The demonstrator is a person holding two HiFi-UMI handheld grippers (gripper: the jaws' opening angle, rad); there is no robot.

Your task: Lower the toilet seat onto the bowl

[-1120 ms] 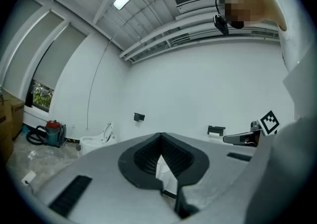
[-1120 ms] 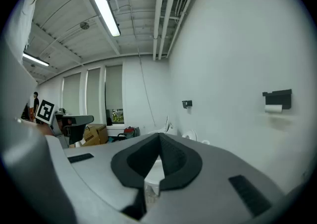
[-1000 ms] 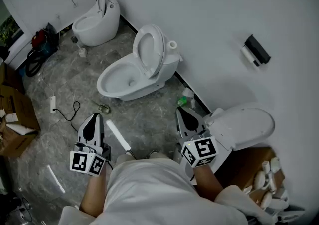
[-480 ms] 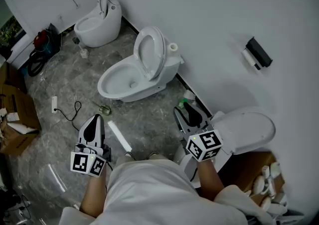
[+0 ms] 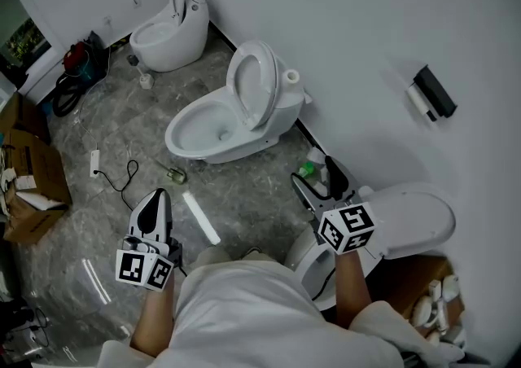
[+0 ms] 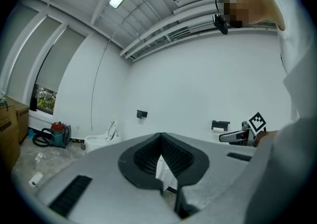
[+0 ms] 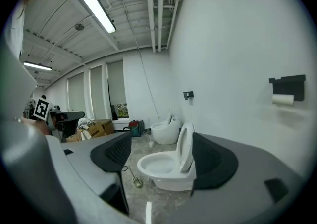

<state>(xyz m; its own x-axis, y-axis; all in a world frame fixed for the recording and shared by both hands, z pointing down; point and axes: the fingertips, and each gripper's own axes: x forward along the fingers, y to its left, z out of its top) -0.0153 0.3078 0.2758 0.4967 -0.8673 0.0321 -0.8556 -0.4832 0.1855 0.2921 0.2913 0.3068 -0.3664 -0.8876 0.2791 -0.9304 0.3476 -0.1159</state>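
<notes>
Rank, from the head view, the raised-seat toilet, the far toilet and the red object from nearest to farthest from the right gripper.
1. Raised-seat toilet, ahead and to the left of the right gripper.
2. Far toilet, further along the same wall.
3. Red object, on the floor beyond it, at the far left.

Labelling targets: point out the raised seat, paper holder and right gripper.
raised seat (image 7: 185,143), right gripper view, front face at mid-height.
paper holder (image 5: 435,89), head view, black cover.
right gripper (image 5: 313,173), head view, midway between the open jaws' tips.
</notes>
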